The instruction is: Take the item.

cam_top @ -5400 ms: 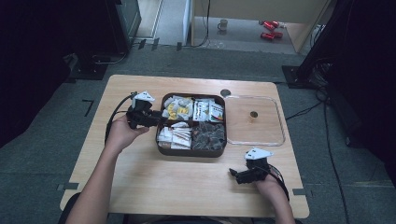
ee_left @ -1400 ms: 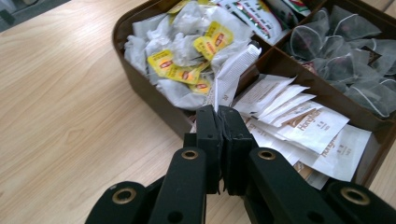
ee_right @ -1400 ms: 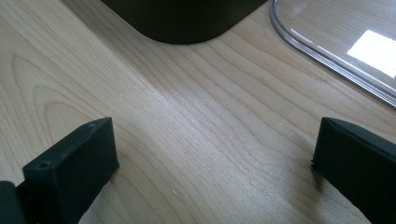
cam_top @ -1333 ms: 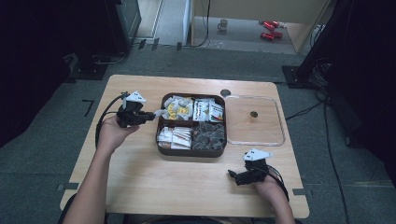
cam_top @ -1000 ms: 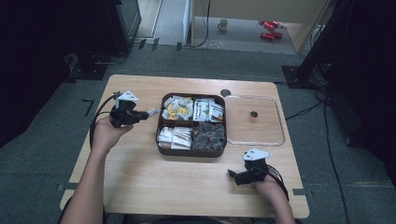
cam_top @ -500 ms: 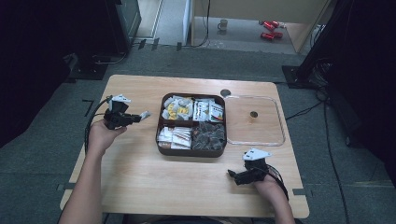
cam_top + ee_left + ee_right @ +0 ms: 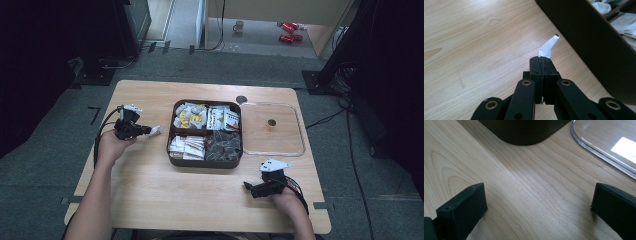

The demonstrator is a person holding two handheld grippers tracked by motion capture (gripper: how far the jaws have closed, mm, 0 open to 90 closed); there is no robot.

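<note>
Now, step: left gripper [image 7: 150, 131] carried a white packet [image 7: 156, 130] out of the tray [image 7: 172, 145], low over the table [image 7: 150, 200]
left claw: jaws fully closed, pinching the packet's end [image 7: 548, 47]
right gripper [image 7: 248, 187]: jaws wide apart, nothing between them, resting on the table
packet place: just left of the tray, above the wood
how-to, likely: lower until it touches, then release, clear of the tray wall
counts: one tray, four compartments, one clear lid [image 7: 300, 145], two grippers, one packet held
</note>
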